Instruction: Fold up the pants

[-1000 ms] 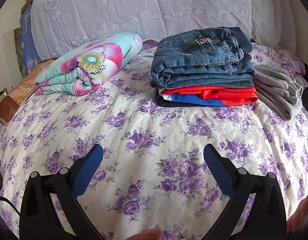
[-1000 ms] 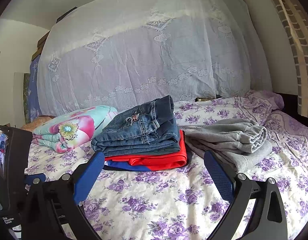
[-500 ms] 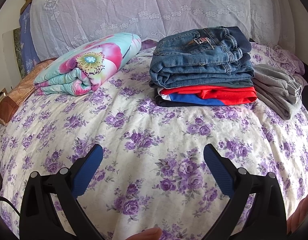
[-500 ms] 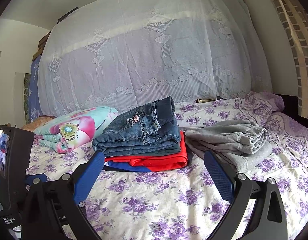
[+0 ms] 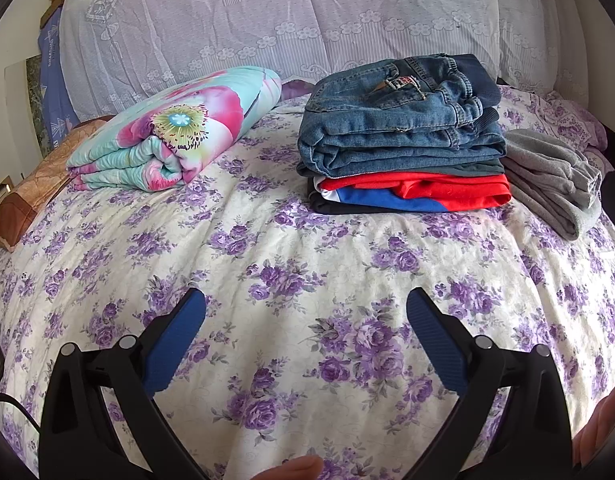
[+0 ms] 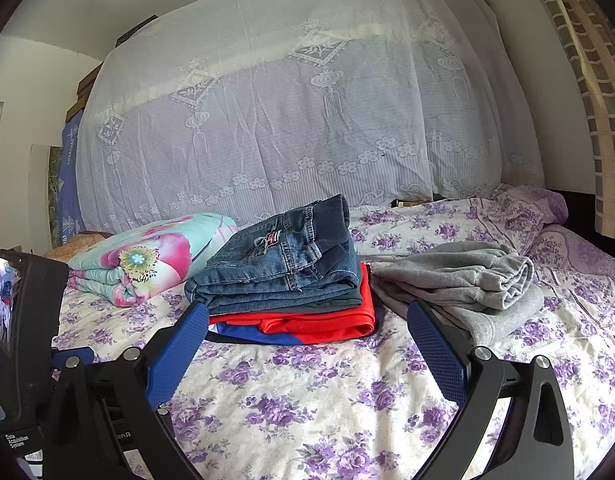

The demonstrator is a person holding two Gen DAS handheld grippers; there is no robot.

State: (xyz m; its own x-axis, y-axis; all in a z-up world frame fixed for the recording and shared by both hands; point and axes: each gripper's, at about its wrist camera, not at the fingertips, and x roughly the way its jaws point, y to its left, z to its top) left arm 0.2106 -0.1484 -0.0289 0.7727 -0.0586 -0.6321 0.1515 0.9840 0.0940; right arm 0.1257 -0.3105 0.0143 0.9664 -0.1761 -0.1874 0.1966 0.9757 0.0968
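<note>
Lighting: you get bright, even daylight across the bed point(image 5: 307, 248); soft shadows under the folded stack point(image 6: 283, 292). Focus: sharp centrally. Distortion: strong fisheye bending, dark vignetted corners in both views.

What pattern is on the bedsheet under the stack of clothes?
Purple roses on cream bedsheet; clearest in the left wrist view.

Both sets of tongs match: the left tongs point(image 5: 305, 308) carry glossy black plastic arms that fork outward, each tipped with a ribbed blue pad point(image 5: 173, 342) and pinned by round silver screws point(image 5: 127, 341). A thin black cable point(image 5: 11, 404) trails off their lower left edge. The right tongs point(image 6: 307, 324) have the same blue pads point(image 6: 437, 354), white lettering low on the black body, and beside them a black box with a small lit screen point(image 6: 3, 304).
</note>
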